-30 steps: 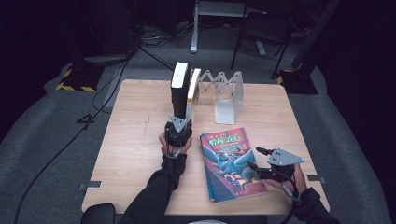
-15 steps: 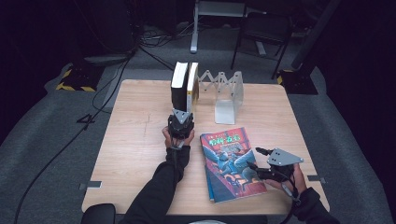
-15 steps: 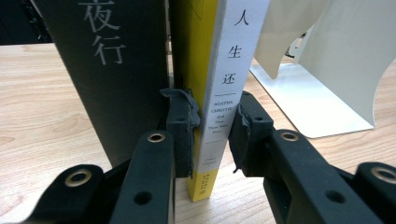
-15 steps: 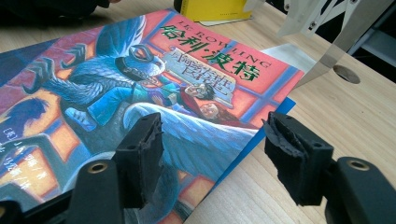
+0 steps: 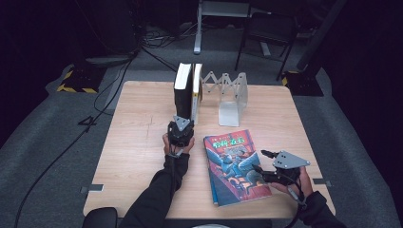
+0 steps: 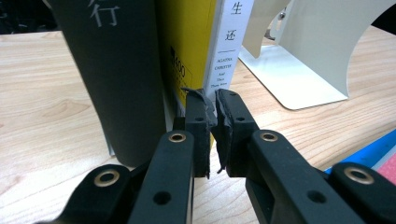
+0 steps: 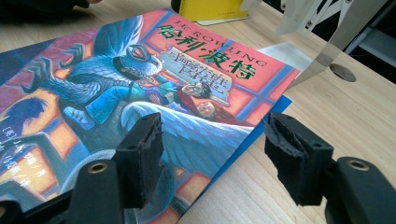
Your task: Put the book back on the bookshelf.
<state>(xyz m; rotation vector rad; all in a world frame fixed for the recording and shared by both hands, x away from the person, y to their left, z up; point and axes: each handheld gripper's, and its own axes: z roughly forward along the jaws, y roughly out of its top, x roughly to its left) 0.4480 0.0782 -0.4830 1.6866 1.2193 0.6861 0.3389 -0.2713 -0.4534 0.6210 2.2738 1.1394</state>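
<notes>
Two books stand upright side by side at the table's back: a black book (image 5: 182,90) (image 6: 116,70) and a yellow book with a white spine (image 5: 196,92) (image 6: 229,46). My left gripper (image 5: 182,121) (image 6: 215,95) is shut with nothing between its pads, its tips against the foot of the white spine. A colourful picture-cover book (image 5: 235,164) (image 7: 140,79) lies flat at the front right, a blue edge showing under it. My right gripper (image 5: 261,160) (image 7: 212,126) is open, its jaws either side of that book's right edge.
A white metal expanding book rack (image 5: 230,97) (image 6: 303,60) (image 7: 336,28) stands right of the upright books, its end plate resting on the wooden table (image 5: 138,137). Cables, a chair and stand legs sit on the dark floor beyond the table.
The yellow book leaned away from the black one a second ago; it now stands flush against it. My left gripper has moved forward to the books' foot. The right gripper has barely shifted.
</notes>
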